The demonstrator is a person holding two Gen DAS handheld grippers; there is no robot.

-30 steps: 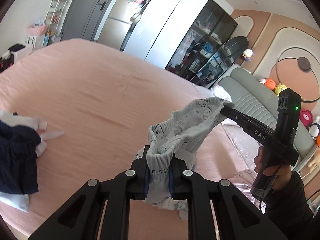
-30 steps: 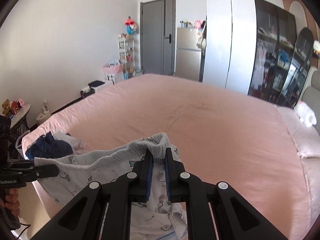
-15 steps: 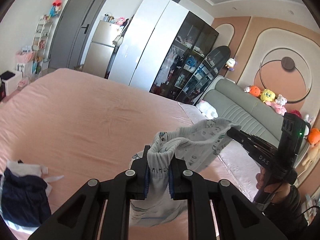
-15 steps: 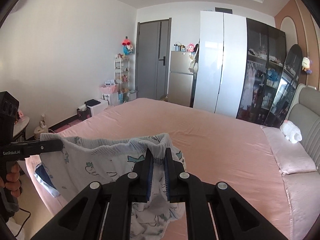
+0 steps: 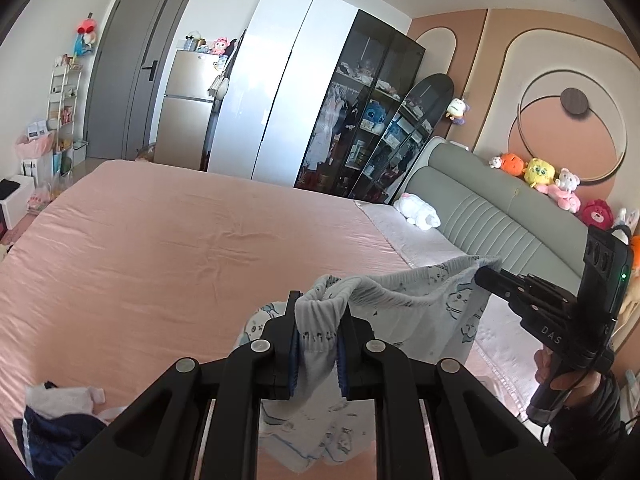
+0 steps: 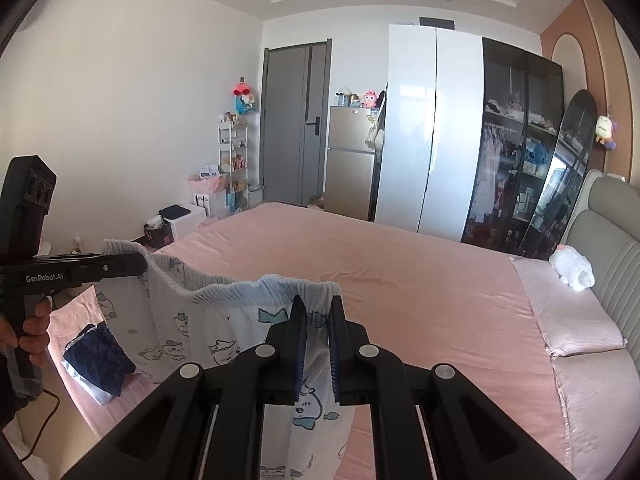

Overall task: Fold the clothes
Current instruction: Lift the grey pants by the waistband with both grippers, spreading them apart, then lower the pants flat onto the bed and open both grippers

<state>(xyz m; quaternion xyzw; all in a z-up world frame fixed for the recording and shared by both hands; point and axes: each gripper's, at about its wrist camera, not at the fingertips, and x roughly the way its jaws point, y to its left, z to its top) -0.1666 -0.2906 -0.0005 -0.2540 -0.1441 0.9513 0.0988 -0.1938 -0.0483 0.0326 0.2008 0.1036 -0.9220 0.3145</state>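
Note:
A pair of light printed shorts with an elastic waistband hangs in the air above the pink bed. My left gripper is shut on one end of the waistband. My right gripper is shut on the other end; it also shows at the right of the left wrist view. The waistband is stretched between them and the shorts hang below. The left gripper shows at the left of the right wrist view.
A dark navy and white garment pile lies at the bed's near left corner, also in the right wrist view. A grey headboard with plush toys, a pillow, and a wardrobe stand beyond.
Both grippers have risen with the shorts and moved apart. The waistband is now spread wider and the shorts hang clear of the bed.

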